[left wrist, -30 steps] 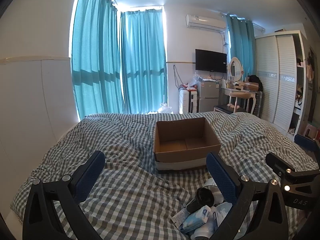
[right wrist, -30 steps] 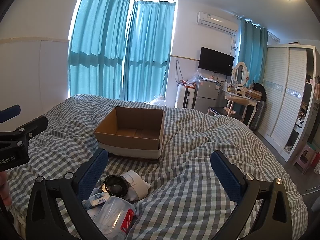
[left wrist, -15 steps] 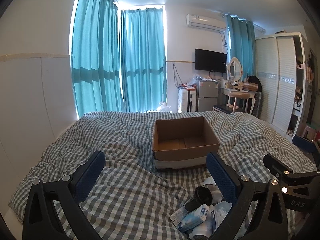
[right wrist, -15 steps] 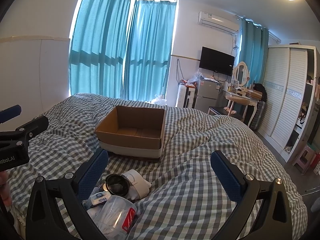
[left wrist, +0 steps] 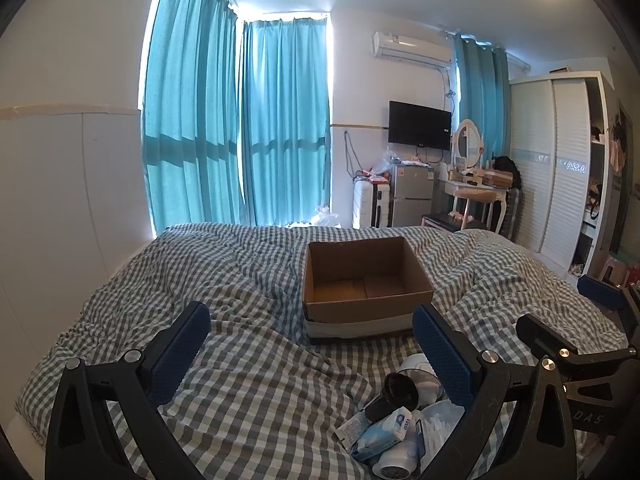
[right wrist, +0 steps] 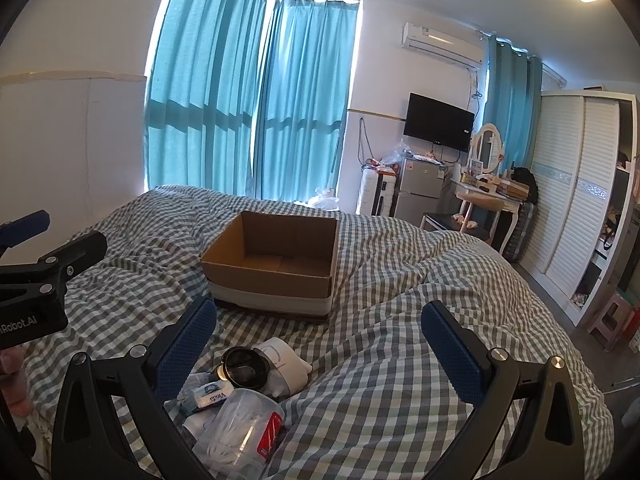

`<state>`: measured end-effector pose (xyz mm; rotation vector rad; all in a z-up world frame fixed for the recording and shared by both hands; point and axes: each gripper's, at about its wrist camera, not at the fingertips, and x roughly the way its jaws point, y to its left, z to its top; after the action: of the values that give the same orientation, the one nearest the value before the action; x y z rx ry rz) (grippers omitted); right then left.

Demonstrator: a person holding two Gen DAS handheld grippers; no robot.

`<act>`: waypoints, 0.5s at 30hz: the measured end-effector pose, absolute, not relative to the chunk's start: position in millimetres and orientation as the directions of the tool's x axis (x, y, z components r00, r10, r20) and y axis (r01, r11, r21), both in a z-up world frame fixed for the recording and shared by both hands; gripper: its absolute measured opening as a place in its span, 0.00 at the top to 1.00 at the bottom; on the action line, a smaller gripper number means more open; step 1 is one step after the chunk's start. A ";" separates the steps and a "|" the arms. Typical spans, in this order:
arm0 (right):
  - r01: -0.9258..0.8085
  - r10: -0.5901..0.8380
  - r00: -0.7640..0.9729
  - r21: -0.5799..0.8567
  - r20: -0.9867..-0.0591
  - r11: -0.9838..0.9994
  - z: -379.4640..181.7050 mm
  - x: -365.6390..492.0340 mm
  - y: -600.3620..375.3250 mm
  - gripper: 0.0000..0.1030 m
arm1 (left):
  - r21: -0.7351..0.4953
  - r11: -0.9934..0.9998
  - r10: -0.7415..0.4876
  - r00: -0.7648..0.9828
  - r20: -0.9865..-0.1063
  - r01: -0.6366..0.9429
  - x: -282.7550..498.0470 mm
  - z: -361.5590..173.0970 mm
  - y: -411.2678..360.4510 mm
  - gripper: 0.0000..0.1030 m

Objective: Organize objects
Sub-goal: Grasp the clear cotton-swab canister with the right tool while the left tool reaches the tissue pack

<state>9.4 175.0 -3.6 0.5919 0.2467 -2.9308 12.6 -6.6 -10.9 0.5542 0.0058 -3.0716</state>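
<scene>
An empty cardboard box [left wrist: 366, 280] [right wrist: 276, 262] stands open on the checked bed cover [left wrist: 248, 320]. Nearer me lies a heap of small items: a black round-lidded container [right wrist: 244, 368] [left wrist: 396, 394], a white object [right wrist: 286, 364], a tissue pack [left wrist: 384, 432] [right wrist: 210, 394] and a clear plastic tub with a red label [right wrist: 240, 434]. My left gripper [left wrist: 310, 346] is open above the cover, the heap by its right finger. My right gripper [right wrist: 318, 342] is open, the heap by its left finger. Each gripper shows at the edge of the other's view.
Teal curtains [left wrist: 240, 128] hang behind the bed. A white panel wall [left wrist: 60, 200] runs along the left. At the right stand a small fridge [right wrist: 420, 188], a dressing table [right wrist: 484, 200], a wall TV [right wrist: 438, 122] and a white wardrobe [right wrist: 580, 208].
Both views have shifted only slightly; the box and heap sit a little lower and closer. The grippers stay open and nothing on the bed has moved.
</scene>
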 end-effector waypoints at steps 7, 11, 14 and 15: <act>0.218 -0.143 -0.884 -0.122 -0.445 -0.968 -8.4 14.5 165.2 0.00 | 0.014 -0.999 -0.033 -0.911 -0.412 0.030 15.5 -20.6 -10.3 0.00; 0.251 -0.161 -0.830 -0.099 -0.535 -0.963 -31.5 6.0 158.2 0.00 | 0.005 -0.999 -0.032 -0.876 -0.481 0.033 9.3 -42.1 -17.8 0.00; 0.273 -0.166 -0.777 -0.087 -0.608 -0.958 -55.3 -2.5 151.7 0.00 | 0.020 -0.999 -0.042 -0.846 -0.531 0.038 2.6 -63.6 -18.9 0.00; 0.280 -0.168 -0.760 -0.084 -0.628 -0.956 -62.9 -4.7 148.4 0.00 | 0.023 -0.999 -0.041 -0.835 -0.549 0.033 -0.3 -70.9 -18.7 0.00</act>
<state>-4.7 148.4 -62.9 0.9494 0.2524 -2.7299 -0.3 -18.7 -70.9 0.8891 -0.0201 -2.9727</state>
